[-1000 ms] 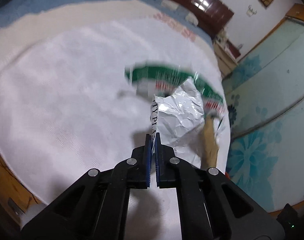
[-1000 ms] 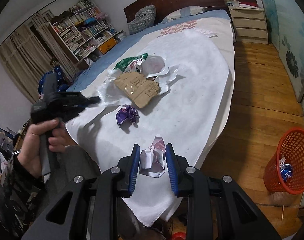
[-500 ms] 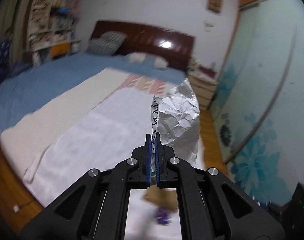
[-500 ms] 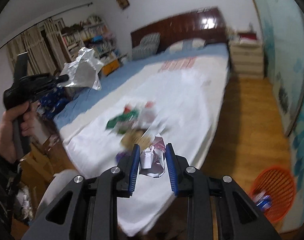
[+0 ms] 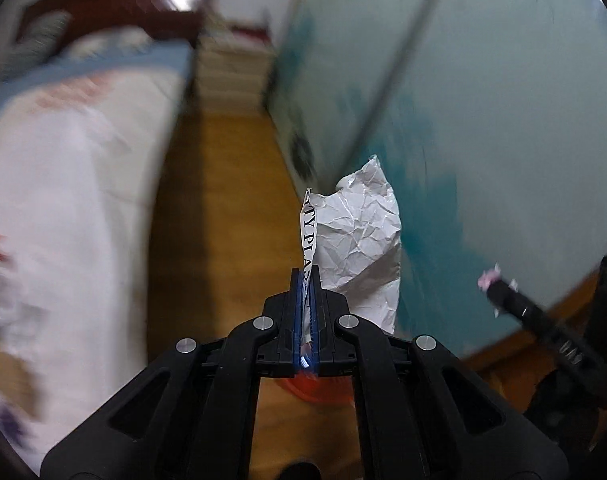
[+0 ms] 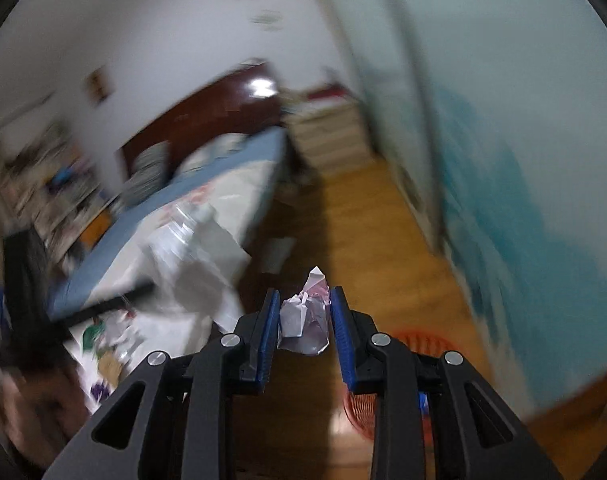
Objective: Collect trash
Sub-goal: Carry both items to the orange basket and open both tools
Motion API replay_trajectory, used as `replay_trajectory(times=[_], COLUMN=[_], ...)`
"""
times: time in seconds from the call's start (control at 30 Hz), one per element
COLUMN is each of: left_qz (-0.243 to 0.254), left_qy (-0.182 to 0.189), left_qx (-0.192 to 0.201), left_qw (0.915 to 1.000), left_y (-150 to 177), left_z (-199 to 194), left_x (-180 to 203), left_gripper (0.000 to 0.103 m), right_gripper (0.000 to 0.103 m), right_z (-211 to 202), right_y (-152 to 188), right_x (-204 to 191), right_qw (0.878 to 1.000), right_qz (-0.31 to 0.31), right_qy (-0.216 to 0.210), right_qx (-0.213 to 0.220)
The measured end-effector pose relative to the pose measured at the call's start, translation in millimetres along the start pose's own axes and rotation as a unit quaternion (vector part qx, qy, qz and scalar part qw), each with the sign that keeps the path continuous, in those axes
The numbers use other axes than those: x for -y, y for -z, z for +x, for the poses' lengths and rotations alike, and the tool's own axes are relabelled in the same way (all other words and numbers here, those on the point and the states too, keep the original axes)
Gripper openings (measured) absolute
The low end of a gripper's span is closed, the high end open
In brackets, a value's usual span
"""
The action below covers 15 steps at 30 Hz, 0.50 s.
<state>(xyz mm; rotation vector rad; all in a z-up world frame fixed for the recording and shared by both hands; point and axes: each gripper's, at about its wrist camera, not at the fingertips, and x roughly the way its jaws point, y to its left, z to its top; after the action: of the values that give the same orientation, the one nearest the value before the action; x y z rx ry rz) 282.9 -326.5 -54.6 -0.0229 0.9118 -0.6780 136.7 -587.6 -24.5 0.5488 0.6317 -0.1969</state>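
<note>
Jaws clamping foil wrapper [image 5: 359, 240] and paper wad [image 6: 305, 322], basket [image 6: 419, 344] mostly hidden

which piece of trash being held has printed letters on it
The crumpled silver foil wrapper in the left gripper; the right gripper's small paper wad shows none.

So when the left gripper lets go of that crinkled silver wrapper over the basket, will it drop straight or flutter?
The silver wrapper is a thin creased sheet, probably very light, so it may flutter. It stands up from the left gripper unsupported, so it seems fairly stiff. The orange basket shows just below the fingers, so release low.
</note>
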Motion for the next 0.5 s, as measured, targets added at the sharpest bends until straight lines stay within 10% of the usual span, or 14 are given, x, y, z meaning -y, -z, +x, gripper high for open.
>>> replay_trajectory(times=[0.27,0.5], left_qz=[0.062,0.044], left_qy=[-0.012,-0.038], left_qx=[-0.152,-0.195], left_qw=[0.9863,0.9790], left_y=[66.7,83.0], left_z=[172.9,222.2], left_x=[46.4,52.2], left_gripper=[0.003,0.008], right_gripper=[0.028,0.032], right_z=[104.3,148.7], right_y=[40.4,45.3], right_x=[110.9,149.5], right_qw=[0.985,0.974], right_qz=[0.048,0.106], right_qy=[0.079,0.050], right_qx=[-0.144,-0.193])
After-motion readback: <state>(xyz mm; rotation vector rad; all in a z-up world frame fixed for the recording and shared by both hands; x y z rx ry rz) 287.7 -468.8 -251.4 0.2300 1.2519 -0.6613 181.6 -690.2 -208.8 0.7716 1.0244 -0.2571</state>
